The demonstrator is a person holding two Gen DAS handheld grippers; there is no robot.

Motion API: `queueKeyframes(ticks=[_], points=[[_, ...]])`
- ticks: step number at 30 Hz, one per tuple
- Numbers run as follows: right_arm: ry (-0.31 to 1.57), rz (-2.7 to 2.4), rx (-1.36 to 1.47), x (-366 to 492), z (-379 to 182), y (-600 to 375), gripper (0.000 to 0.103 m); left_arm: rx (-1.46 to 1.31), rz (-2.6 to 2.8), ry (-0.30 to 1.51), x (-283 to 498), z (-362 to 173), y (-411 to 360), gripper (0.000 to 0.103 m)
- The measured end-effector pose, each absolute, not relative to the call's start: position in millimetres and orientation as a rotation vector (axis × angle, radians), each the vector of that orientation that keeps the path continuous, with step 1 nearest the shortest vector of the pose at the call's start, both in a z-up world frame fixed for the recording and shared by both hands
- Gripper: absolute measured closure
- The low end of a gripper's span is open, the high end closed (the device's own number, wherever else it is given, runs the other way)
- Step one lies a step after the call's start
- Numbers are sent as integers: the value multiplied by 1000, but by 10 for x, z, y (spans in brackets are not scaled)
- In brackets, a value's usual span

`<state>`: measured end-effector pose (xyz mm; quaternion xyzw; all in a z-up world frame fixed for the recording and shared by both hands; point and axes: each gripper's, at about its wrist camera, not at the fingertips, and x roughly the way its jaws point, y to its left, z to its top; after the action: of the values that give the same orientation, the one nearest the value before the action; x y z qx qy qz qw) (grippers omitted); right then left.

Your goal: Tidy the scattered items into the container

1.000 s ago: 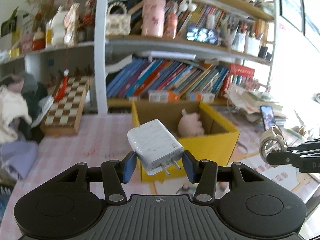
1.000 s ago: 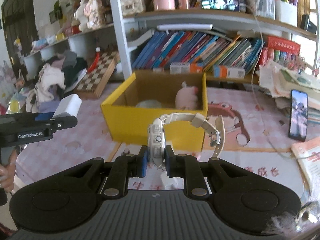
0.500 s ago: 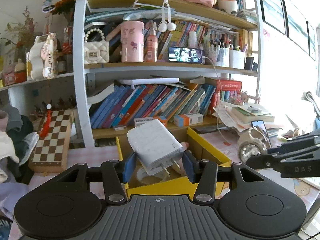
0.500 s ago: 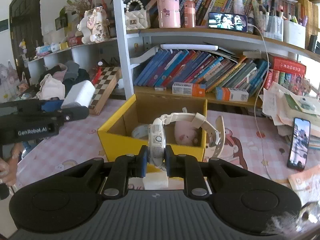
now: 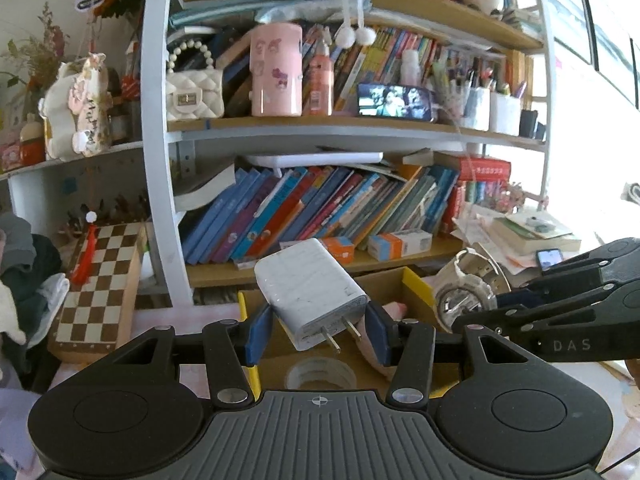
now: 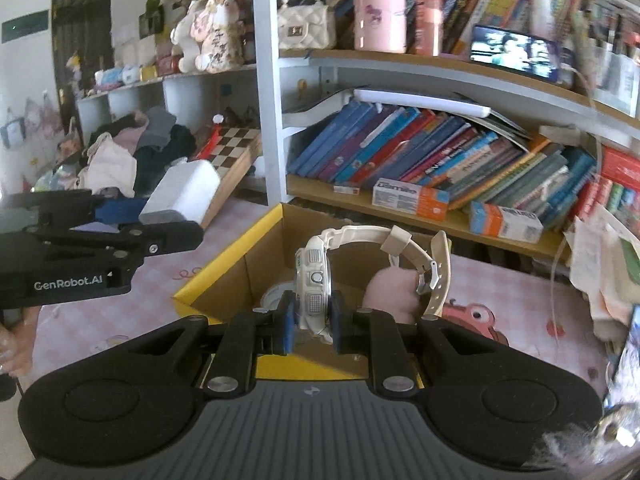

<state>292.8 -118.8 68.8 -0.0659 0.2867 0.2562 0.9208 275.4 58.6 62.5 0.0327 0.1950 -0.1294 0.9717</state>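
My left gripper (image 5: 318, 332) is shut on a white wall charger (image 5: 310, 292), prongs pointing toward the camera, held over the yellow cardboard box (image 5: 416, 284). My right gripper (image 6: 312, 322) is shut on a white wristwatch (image 6: 316, 276), its strap arching to the right, above the same yellow cardboard box (image 6: 224, 264). Inside the box lie a pink plush toy (image 6: 390, 292) and a roll of clear tape (image 5: 322, 374). In the right wrist view the left gripper (image 6: 160, 236) with the charger (image 6: 180, 192) comes in from the left; the watch (image 5: 466, 292) shows at the right of the left wrist view.
A bookshelf (image 6: 420, 160) full of leaning books stands right behind the box. A chessboard (image 5: 100, 280) leans at the left beside a pile of clothes (image 6: 132, 152). Papers and a phone (image 5: 550, 258) lie at the right on the pink checked tablecloth (image 6: 160, 280).
Both grippers have moved forward and over the yellow box, carrying the charger and the watch; the box now lies directly beneath them and the shelf looms closer.
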Motion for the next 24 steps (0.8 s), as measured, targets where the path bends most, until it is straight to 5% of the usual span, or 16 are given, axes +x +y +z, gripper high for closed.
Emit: queueKeyframes(ticks=[24], points=[[984, 677, -229, 4118, -216, -940, 86, 244, -256, 740, 4238, -102, 174, 54]])
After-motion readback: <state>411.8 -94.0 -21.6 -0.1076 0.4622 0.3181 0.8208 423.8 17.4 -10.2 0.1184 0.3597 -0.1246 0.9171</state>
